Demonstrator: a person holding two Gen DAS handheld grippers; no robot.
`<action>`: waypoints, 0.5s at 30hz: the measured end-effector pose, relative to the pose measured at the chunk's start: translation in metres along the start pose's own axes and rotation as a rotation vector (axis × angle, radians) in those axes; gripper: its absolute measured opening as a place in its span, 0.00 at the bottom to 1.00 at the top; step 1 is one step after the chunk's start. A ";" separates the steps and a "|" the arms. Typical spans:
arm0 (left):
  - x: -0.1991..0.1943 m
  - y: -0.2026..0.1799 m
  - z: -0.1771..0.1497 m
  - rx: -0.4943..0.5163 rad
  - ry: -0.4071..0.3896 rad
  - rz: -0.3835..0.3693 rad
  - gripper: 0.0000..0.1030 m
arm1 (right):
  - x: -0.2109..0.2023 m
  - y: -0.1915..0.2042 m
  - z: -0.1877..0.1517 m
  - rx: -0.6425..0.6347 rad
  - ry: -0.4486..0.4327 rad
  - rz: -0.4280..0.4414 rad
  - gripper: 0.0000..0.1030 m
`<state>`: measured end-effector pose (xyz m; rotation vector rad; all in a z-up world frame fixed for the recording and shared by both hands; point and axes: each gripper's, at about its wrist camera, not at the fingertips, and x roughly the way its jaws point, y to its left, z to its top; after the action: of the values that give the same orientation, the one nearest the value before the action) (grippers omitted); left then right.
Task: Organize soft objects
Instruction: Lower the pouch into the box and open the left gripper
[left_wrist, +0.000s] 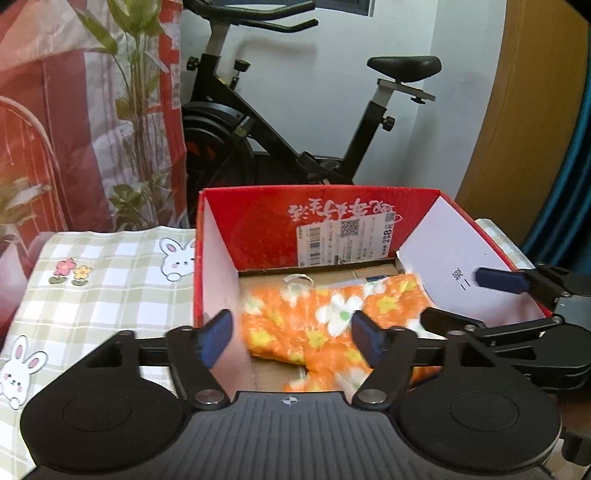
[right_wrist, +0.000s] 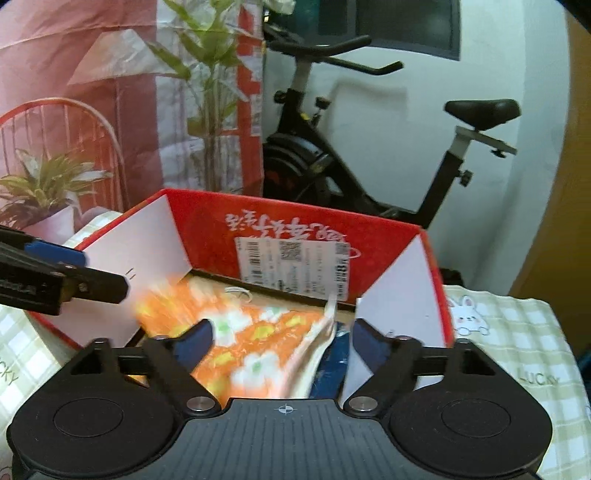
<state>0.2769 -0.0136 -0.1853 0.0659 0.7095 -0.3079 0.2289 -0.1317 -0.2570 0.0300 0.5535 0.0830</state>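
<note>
The orange floral cloth (left_wrist: 314, 325) is seen lying loose inside the red cardboard box (left_wrist: 325, 218), spread over its floor from the left wall toward the right wall. The box is set on the bench (left_wrist: 103, 280), covered by a checked rabbit-print cloth. The left tongs (left_wrist: 291, 338) are held wide and empty above the near edge of the box. The right tongs (right_wrist: 282, 341) are likewise held wide, gripping nothing. Stowing of this cloth is judged done. A dark blue item (right_wrist: 332, 365) is partly seen beneath it. No further soft items are visible on the bench.

Both tools are spread wide, nothing between their blue pads. The left tool (left_wrist: 291, 338) points forward and slightly down; the right tool (right_wrist: 282, 341) sits just beside it.
</note>
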 end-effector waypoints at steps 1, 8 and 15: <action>-0.002 0.000 0.000 0.001 -0.005 0.007 0.80 | -0.002 -0.002 0.000 0.009 -0.005 -0.003 0.83; -0.019 -0.005 0.000 0.008 -0.029 0.040 0.95 | -0.021 -0.011 -0.002 0.056 -0.043 0.009 1.00; -0.035 -0.008 -0.004 0.008 -0.048 0.039 0.97 | -0.045 -0.015 -0.004 0.113 -0.090 0.024 1.00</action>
<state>0.2463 -0.0118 -0.1653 0.0795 0.6583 -0.2740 0.1900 -0.1501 -0.2378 0.1499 0.4676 0.0731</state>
